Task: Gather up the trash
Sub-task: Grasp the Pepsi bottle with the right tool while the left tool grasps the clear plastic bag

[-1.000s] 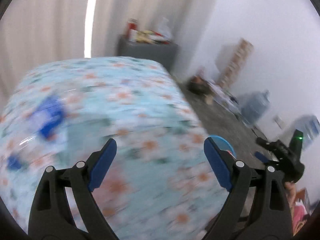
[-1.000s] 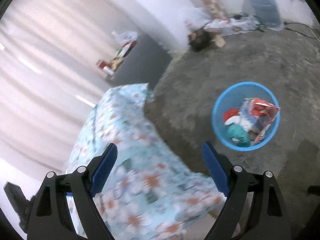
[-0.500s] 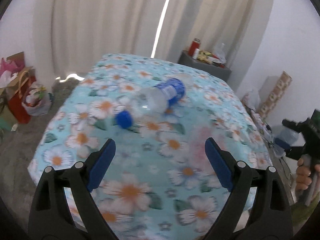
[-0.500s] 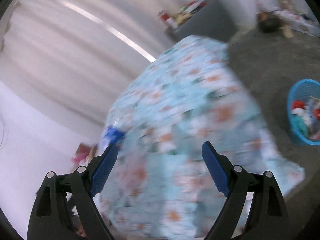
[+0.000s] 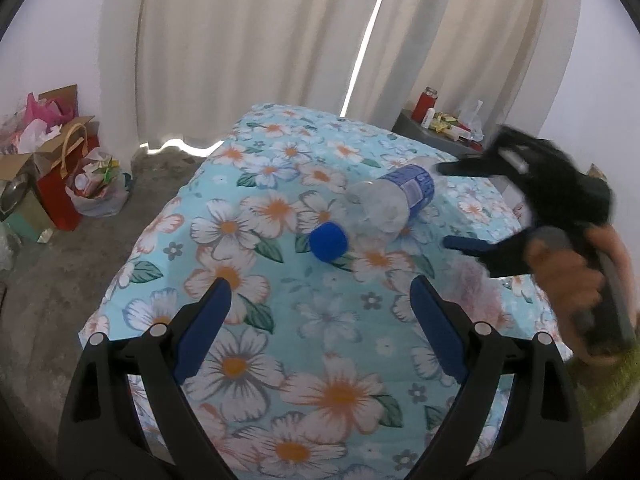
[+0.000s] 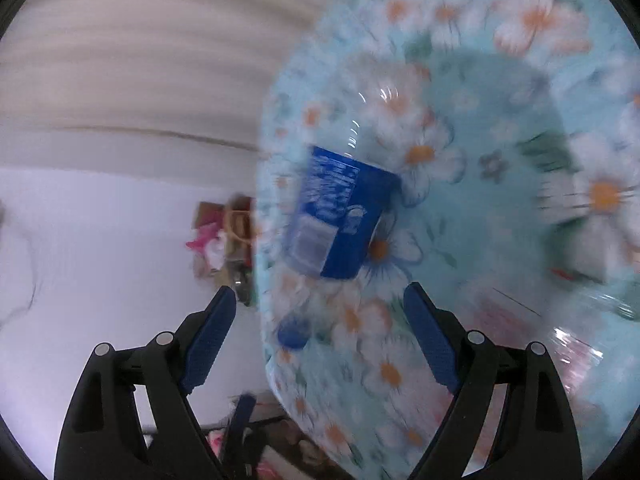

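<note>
A clear plastic bottle with a blue label and a blue cap lies on its side on the flowered blue tablecloth. My left gripper is open just short of the cap, with nothing between its fingers. The right gripper, held by a hand, hovers open at the bottle's right side. In the blurred right wrist view the bottle lies ahead of my open right gripper, its cap between the fingertips' line.
Gift bags and boxes stand on the concrete floor at the left. A grey cabinet with a red jar and packets stands behind the table. Cream curtains hang at the back.
The left gripper has crept nearer the bottle. The right gripper has swung from the blue basket side across the table to the bottle and now shows large in the left wrist view.
</note>
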Motion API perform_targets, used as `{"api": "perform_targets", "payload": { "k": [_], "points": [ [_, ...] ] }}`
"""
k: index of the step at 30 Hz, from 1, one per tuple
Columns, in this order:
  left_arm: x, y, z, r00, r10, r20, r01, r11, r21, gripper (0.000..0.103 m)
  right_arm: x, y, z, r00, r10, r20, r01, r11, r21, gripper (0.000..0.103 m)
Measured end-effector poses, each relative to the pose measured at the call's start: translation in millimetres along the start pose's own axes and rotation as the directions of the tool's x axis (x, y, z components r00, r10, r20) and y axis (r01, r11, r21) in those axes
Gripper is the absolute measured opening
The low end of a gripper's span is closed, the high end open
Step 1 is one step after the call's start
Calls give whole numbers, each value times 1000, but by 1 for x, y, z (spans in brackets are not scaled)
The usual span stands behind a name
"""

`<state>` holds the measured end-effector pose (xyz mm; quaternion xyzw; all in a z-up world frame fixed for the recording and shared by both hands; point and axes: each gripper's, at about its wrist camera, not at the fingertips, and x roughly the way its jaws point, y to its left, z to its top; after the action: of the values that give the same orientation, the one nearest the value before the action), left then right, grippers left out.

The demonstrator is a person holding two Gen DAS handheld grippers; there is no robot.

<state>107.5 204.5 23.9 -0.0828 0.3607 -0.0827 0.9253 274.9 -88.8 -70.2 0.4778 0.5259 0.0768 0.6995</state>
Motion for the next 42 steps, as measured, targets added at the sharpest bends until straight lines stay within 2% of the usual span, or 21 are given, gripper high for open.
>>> {"api": "perform_targets", "payload": {
  "k": [5,8,11,16,18,22,24,26,28,29,32,35,37,38,40,42],
  "points": [
    [2,10,-1,1000,17,1,-17,1000,-7,86,42,10,7,999,-44,-27,43,999,-13,84],
    [3,15,-2,1000,28,0,-28,1000,-9,86,49,14,4,999,-40,-29,39,999,-35,70],
    [4,20,-1,999,36,-4,-36,999,-15,86,40,10,6,999,-5,-49,3,999,-52,68],
    [4,21,-1,1000,28,-10,-28,999,-25,86,-16,-5,3,992,98,-81,-105,990,-90,63],
    [6,16,0,1000,3,-19,-4,1000,-24,86,-55,-18,-3,988,133,-76,-141,983,-117,61],
    [16,-2,-1,995,-78,-60,77,997,-16,86,-127,-47,-21,997,82,9,-79,981,-179,59],
    [24,-12,-3,987,-136,-91,134,991,-26,86,-163,-68,-37,998,20,66,-7,981,-195,59],
    [33,-22,-5,971,-207,-121,204,978,-42,86,-183,-85,-51,995,-36,98,56,977,-205,59],
    [48,-35,-8,939,-294,-179,287,956,-67,86,-192,-102,-64,994,-61,90,77,978,-195,59],
    [59,-43,-10,915,-339,-219,328,941,-85,86,-192,-110,-69,994,-66,84,81,979,-185,59],
    [88,-57,-17,871,-380,-312,353,925,-140,86,-186,-130,-78,994,-81,77,92,985,-147,59],
    [102,-70,-15,879,-349,-326,329,937,-118,82,-187,-145,-80,995,-38,92,48,992,-113,59],
    [107,-78,-13,874,-347,-340,329,938,-112,76,-188,-149,-85,994,-35,106,47,992,-115,59],
    [110,-82,-12,864,-366,-347,347,931,-116,70,-186,-147,-88,993,-40,109,53,991,-121,59],
    [113,-87,-11,846,-391,-363,373,920,-123,64,-177,-141,-91,991,-70,117,87,985,-150,59],
    [116,-93,-12,838,-399,-372,383,916,-119,59,-171,-130,-92,983,-127,131,152,967,-203,59]
  ]
}}
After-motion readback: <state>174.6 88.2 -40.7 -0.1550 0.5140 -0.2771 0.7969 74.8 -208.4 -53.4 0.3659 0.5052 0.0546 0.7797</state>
